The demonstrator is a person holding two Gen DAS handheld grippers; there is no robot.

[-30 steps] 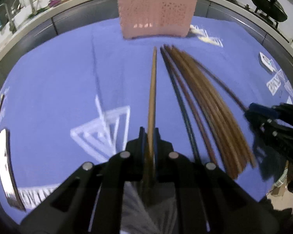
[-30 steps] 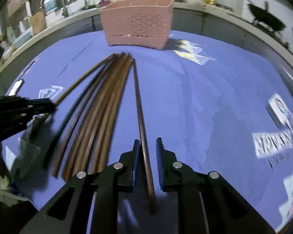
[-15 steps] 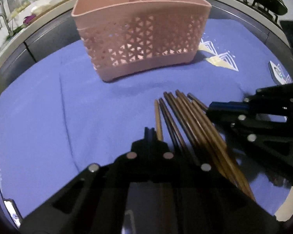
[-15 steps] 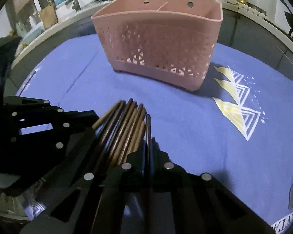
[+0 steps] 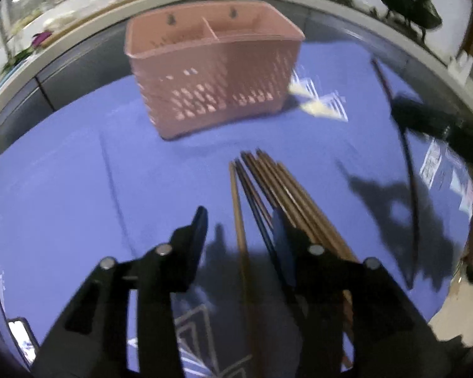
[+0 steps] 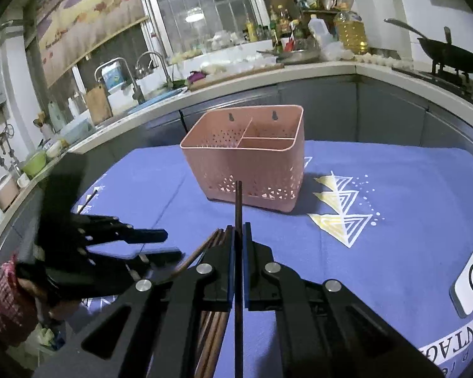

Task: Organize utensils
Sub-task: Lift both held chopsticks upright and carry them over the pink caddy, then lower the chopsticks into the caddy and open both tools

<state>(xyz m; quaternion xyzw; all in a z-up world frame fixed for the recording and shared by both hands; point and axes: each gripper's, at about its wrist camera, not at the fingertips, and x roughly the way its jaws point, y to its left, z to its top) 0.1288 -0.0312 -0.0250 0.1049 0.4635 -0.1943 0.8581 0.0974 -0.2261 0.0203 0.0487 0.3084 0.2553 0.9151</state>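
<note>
A pink slotted utensil basket with three compartments stands upright on the blue cloth. Nearer, a bundle of brown chopsticks lies flat. My left gripper hovers over the cloth with its jaws opening. A single light chopstick lies on the cloth between them, and the pads do not press on it. My right gripper is shut on one dark chopstick, held off the cloth with its tip toward the basket. In the left wrist view that chopstick shows raised at the right.
The blue cloth covers the table. A white device lies on it at the right and a thin stick at the far left. Behind runs a kitchen counter with a sink tap, bottles and a wok.
My left jaws have parted from the light chopstick, which now lies on the cloth. My right gripper closed on a dark chopstick and lifted it, rising well above the bundle.
</note>
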